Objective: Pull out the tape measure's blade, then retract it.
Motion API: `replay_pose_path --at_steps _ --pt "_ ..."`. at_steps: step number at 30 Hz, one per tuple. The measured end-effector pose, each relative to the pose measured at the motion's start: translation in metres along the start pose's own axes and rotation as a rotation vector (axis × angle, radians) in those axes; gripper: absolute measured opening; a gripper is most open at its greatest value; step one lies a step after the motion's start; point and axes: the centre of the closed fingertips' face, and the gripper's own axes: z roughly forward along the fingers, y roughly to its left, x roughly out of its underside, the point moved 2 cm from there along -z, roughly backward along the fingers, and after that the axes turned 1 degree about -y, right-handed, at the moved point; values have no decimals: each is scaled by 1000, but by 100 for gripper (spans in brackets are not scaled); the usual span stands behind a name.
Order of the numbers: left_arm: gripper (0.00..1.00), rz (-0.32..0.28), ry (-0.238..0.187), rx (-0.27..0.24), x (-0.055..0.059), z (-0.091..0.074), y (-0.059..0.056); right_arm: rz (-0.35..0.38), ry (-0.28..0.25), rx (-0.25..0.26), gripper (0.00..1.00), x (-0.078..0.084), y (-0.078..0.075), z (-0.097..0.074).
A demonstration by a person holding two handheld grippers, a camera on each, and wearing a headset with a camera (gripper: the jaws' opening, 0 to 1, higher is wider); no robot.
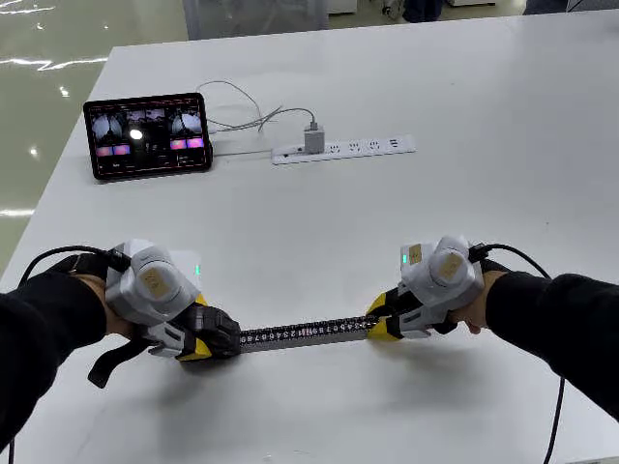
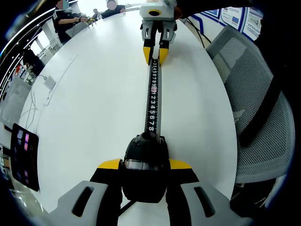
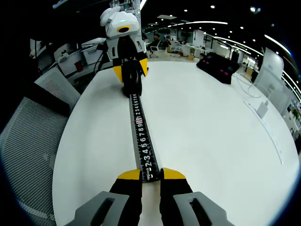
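The black tape measure case [image 2: 145, 165] sits between the yellow-tipped fingers of my left gripper [image 2: 145, 164], which is shut on it. In the head view the case [image 1: 219, 335] lies low over the white table at the left. Its dark numbered blade [image 1: 305, 333] runs right to my right gripper [image 1: 379, 317]. In the right gripper view the blade's end [image 3: 149, 175] is pinched between the yellow tips of my right gripper [image 3: 150, 174], and the blade [image 3: 141, 134] stretches away to the left gripper [image 3: 129, 70]. The left gripper view shows the blade [image 2: 153, 101] reaching the right gripper [image 2: 156, 52].
A tablet [image 1: 147, 134] with a lit screen stands at the back left of the white table [image 1: 464, 174]. A white power strip [image 1: 343, 148] with a plugged charger [image 1: 314, 140] and cables lies behind the grippers. A mesh office chair [image 2: 256, 108] stands beside the table's edge.
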Motion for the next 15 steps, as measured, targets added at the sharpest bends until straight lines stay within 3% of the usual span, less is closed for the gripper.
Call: replay_pose_path --at_steps 15 --pt "29 -1 0 0 -1 0 -1 16 -1 7 10 6 -1 -8"
